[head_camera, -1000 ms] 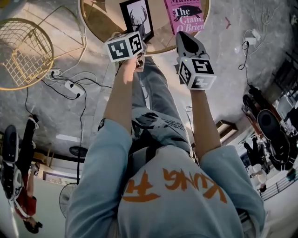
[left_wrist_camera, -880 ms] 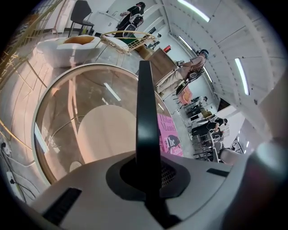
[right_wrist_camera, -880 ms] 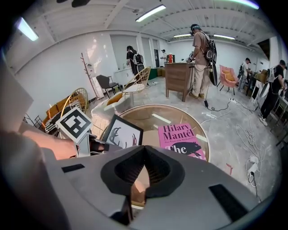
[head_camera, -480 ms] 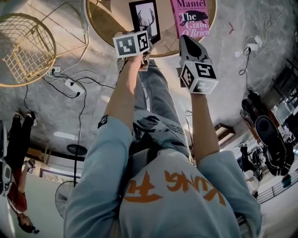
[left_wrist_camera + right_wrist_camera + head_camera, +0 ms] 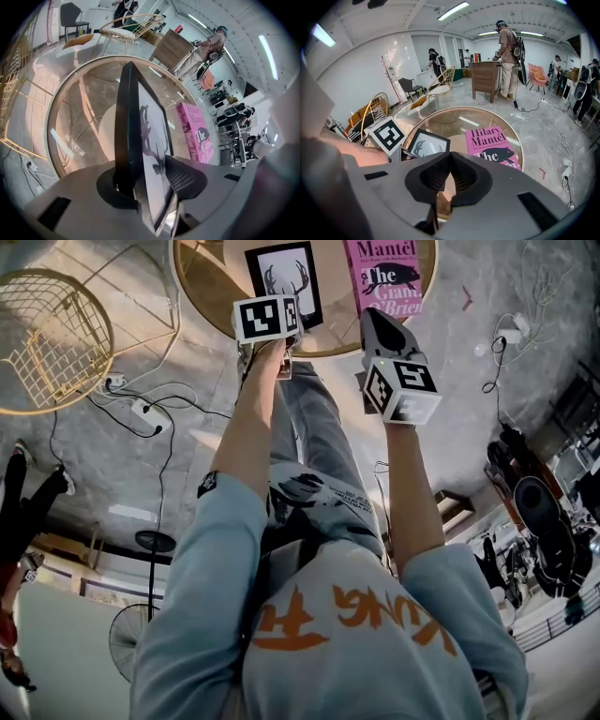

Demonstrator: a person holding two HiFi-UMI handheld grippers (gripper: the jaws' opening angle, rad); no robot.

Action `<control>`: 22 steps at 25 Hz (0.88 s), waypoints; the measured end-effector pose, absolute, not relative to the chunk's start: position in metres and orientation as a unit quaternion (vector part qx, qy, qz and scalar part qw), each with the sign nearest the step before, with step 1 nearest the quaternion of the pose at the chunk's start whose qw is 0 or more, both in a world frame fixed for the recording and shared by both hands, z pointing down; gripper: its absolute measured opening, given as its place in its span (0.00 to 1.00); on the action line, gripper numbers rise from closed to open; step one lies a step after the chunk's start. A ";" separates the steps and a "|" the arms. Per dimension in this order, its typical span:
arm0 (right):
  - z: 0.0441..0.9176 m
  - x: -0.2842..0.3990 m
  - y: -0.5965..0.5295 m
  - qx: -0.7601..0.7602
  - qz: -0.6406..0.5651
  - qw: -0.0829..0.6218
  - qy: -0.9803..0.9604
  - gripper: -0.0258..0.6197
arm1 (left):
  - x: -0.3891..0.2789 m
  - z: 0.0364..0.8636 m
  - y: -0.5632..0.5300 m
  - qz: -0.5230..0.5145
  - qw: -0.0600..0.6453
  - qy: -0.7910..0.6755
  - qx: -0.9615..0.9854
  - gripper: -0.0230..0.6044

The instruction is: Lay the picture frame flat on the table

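left gripper point(image 5: 149, 180): jaws have just been opening and are now parted. The picture frame's near edge is seen in the gap, but it doesn't look clamped.
picture frame point(image 5: 140, 136): the deer-print one, stretched straight out ahead of the left gripper over the round glass table point(image 5: 216, 277). In the head view it's seen squarer and flatter than a second ago.
right gripper point(image 5: 450, 176): jaws closed together, nothing held. It's parked off to the right of the left gripper, with the pink book point(image 5: 386, 277) ahead of it.
what it means: the frame is probably down, or nearly so, and being let go.
not settled: whether the near edge is fully resting on the glass can't be told.
left to do: the left gripper probably just needs to be backed off without the frame being dragged.
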State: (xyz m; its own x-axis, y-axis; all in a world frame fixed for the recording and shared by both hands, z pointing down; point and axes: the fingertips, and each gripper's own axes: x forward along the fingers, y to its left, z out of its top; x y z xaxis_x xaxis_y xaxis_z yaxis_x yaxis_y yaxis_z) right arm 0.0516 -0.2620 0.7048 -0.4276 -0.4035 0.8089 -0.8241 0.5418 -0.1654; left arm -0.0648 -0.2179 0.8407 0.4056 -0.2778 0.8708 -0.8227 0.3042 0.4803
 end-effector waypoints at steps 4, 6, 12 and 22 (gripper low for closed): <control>0.708 0.056 -0.259 0.383 0.288 0.374 -0.794 0.04 | -0.073 0.849 -0.215 0.234 0.632 -0.506 0.538 0.42; 0.710 0.059 -0.256 0.381 0.291 0.377 -0.792 0.04 | -0.075 0.854 -0.210 0.236 0.634 -0.510 0.531 0.47; 0.714 0.062 -0.251 0.375 0.296 0.381 -0.791 0.04 | -0.076 0.866 -0.200 0.240 0.643 -0.509 0.520 0.54; 0.688 0.055 -0.229 0.359 0.290 0.374 -0.804 0.04 | -0.097 0.853 -0.158 0.248 0.666 -0.533 0.459 0.56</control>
State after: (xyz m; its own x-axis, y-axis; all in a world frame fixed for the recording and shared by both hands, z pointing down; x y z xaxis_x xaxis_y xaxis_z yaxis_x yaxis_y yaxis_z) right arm 0.0554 -0.2291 0.6884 -0.4621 -0.3598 0.8106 -0.7944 0.5742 -0.1981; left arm -0.0966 -0.1584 0.8533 0.3087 -0.1598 0.9376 -0.8196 0.4555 0.3475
